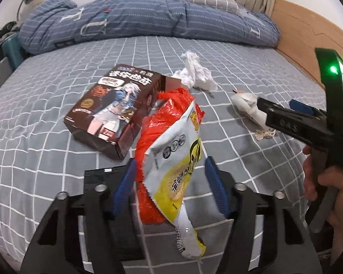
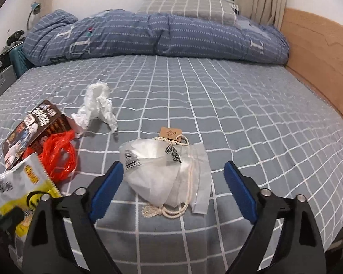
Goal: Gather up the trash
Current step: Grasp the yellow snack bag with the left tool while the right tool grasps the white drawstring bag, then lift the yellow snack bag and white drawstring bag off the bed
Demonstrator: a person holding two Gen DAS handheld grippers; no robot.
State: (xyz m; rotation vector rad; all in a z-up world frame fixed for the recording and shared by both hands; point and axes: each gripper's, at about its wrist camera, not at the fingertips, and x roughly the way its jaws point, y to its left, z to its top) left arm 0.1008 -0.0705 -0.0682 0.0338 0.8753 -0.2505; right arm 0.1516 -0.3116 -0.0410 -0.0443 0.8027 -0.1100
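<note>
The trash lies scattered on the bed (image 2: 228, 105), and the brown box (image 1: 107, 109) serves as the landmark. Leaning against the box's near corner are a red plastic bag (image 1: 171, 107) and a yellow-and-white snack packet (image 1: 178, 173); behind the box sits a crumpled white tissue (image 1: 195, 73); well off to its right lies a clear plastic pouch (image 2: 169, 175) with a cord and a paper tag (image 2: 170, 133).

The left hand-held gripper (image 1: 169, 187) has its blue pads either side of the packet and the red bag. The jaws are half-spread, and the pads do not look pressed onto the packet yet (the left pad seems near or against the red bag; contact is hard to judge). The right hand-held gripper (image 2: 171, 189) stands wide, straddling the near half of the pouch without touching it.

To do this step well, I would close the left jaws low on the packet so that both the foil and the bag are caught together, since slick film may slip. For the right side, sink the pads to the sheet before closing, and take the pouch body rather than the loose cord, which could pull free. Avoid pinching the sheet.
</note>
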